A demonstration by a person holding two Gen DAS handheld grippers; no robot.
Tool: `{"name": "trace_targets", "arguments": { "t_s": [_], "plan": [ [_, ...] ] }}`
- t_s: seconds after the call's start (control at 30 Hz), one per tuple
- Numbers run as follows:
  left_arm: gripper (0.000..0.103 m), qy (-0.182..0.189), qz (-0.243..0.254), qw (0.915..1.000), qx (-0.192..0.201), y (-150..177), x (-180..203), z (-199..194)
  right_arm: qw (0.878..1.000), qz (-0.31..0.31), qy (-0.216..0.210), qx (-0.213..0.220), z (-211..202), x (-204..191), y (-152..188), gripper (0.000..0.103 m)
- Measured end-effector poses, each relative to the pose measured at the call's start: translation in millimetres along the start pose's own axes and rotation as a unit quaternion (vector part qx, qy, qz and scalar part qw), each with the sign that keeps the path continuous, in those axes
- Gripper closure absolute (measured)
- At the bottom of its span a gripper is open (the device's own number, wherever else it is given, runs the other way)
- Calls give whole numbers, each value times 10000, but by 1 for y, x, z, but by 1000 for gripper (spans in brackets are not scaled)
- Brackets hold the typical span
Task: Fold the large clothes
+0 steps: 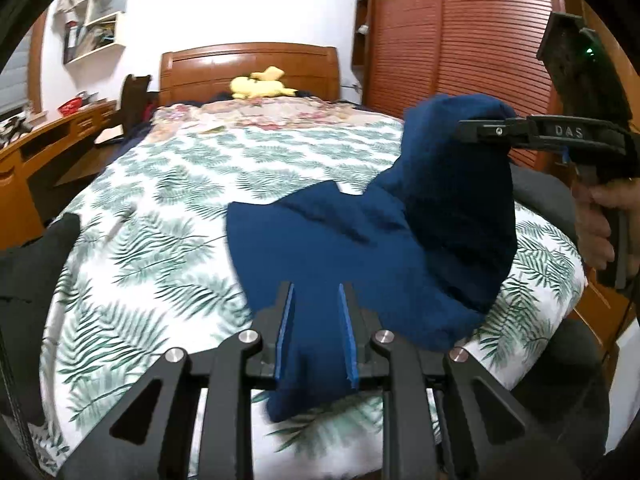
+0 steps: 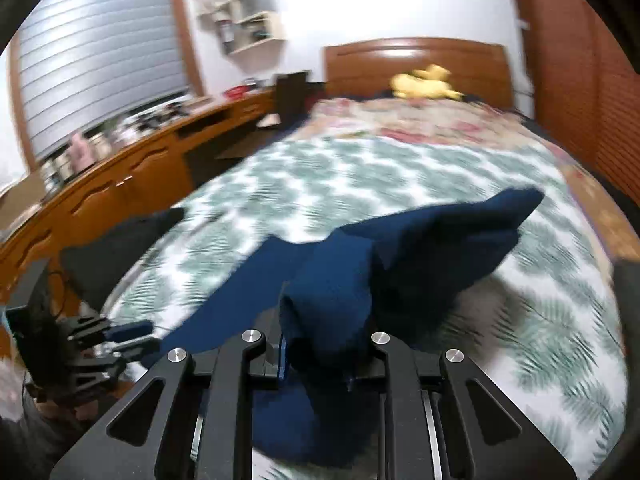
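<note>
Your left gripper (image 1: 316,328) has its blue-padded fingers closed on a bunched fold of the navy garment (image 1: 360,240), down near the foot of the bed w/ the leaf-print cover (image 1: 168,208). The garment is thick, dark blue, creased & lumpy, partly lying on the cover and rising in a draped peak toward the right. Your right gripper (image 1: 484,132) is pinched shut on that peak, holding it up off the bed, and in the right wrist view cloth spills over its fingers.
</note>
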State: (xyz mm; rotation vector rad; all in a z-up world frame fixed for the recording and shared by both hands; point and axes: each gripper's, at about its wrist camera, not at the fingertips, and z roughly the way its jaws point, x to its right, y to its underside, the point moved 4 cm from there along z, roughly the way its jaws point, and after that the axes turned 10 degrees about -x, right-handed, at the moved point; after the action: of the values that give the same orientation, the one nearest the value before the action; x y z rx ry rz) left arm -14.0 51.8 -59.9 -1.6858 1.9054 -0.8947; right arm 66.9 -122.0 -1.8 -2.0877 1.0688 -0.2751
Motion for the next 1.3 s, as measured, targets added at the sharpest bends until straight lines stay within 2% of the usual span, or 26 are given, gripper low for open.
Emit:
{"name": "trace_targets", "arguments": {
  "t_s": [0.1, 0.2, 0.33, 0.43, 0.47, 0.5, 0.57, 0.7, 0.83, 0.93, 1.0, 1.1, 1.2, 1.3],
  "plan": [
    [83, -87, -135, 9999, 31, 4, -17, -6, 9989, -257, -333, -190, 27, -40, -1, 85],
    [83, -129, -300, 9994, 67, 7, -35, -12, 9966, -411, -431, -565, 63, -67, 10, 85],
    [83, -163, -433, 9989, 83, 13, -49, -16, 9930, -521, -468, -948, 92, -84, 25, 83],
    [83, -193, -481, 9986, 61, 14, -53, -16, 9926, -599, -319, -1006, 96, -92, 25, 78],
    [83, -177, -495, 9986, 70, 14, -54, -16, 9926, -629, -311, -995, 94, -94, 23, 71],
    [83, -163, -505, 9986, 78, 14, -54, -16, 9925, -658, -321, -978, 92, -96, 21, 59],
    [83, -142, -509, 9986, 95, 13, -54, -16, 9930, -736, -339, -862, 81, -102, 16, 47],
    [83, -97, -465, 9988, 111, 11, -49, -15, 9938, -959, -333, -463, 51, -104, 6, 47],
    [83, 8, -374, 9991, 181, 10, -41, -16, 9947, -978, 135, -285, 34, -86, 3, 47],
    [83, 121, -340, 9990, 250, 7, -34, -17, 9907, -1033, 724, -508, 41, -61, 11, 54],
    [83, 219, -307, 9989, 287, 5, -29, -17, 9896, -870, 866, -757, 51, -42, 23, 59],
    [83, 304, -254, 9986, 342, 4, -21, -18, 9888, -654, 803, -1077, 63, -24, 42, 63],
    [83, 434, -219, 9982, 362, 2, -14, -18, 9861, -505, 533, -1491, 81, -20, 69, 63],
    [83, 540, -197, 9978, 341, 0, -6, -14, 9863, -506, 572, -1465, 87, -21, 81, 63]
  ]
}}
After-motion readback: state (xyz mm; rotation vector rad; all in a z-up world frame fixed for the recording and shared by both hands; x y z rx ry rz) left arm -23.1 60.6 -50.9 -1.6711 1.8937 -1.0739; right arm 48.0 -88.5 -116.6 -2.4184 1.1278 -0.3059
